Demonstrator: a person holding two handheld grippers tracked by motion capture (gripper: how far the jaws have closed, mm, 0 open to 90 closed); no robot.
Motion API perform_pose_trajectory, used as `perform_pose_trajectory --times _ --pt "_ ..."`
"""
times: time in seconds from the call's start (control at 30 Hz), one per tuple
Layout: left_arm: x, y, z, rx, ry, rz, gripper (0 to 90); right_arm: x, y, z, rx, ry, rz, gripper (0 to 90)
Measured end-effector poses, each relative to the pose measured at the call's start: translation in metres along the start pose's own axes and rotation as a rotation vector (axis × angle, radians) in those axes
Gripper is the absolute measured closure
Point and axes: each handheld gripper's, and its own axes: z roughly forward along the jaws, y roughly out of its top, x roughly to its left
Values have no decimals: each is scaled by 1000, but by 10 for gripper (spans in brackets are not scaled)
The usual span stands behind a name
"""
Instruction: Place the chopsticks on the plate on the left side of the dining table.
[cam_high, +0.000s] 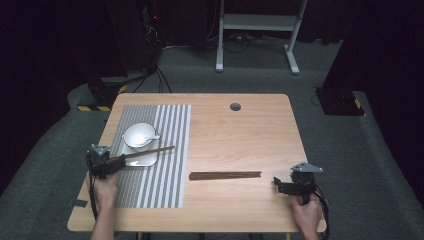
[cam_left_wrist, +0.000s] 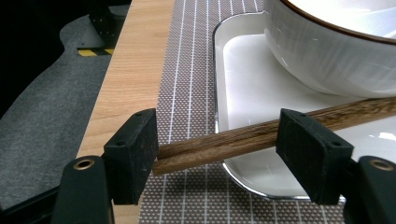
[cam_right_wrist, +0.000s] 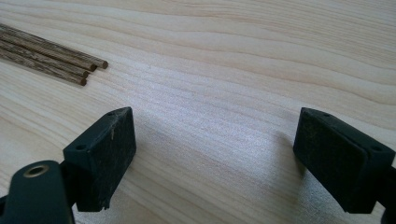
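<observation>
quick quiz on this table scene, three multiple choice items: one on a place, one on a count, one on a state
1. Where does the bowl sit?
A. on bare wood
B. on the white plate
C. on the floor

2. How many wooden sticks lie between the left gripper's jaws?
A. two
B. five
C. none

3. How is the right gripper?
A. shut on a stick
B. shut on a spoon
C. open, nothing between the jaws

Key: 1 B, the bowl rests on the plate on the striped mat. 2 A, a pair of sticks crosses the left gripper. 3 C, the right gripper shows bare table between its pads.
</observation>
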Motion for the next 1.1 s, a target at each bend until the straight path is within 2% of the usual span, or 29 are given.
perform_pose_trajectory --times 0.27,0.53,0.9,1.1 --pt "1 2 5 -7 2 -19 297 0 0 0 0 0 0 128" --pt "4 4 7 -14 -17 -45 293 0 0 0 0 0 0 128" --pt "4 3 10 -14 -27 -51 285 0 0 0 0 0 -2 129" --pt "5 3 12 -15 -34 -71 285 0 0 0 0 1 -1 128"
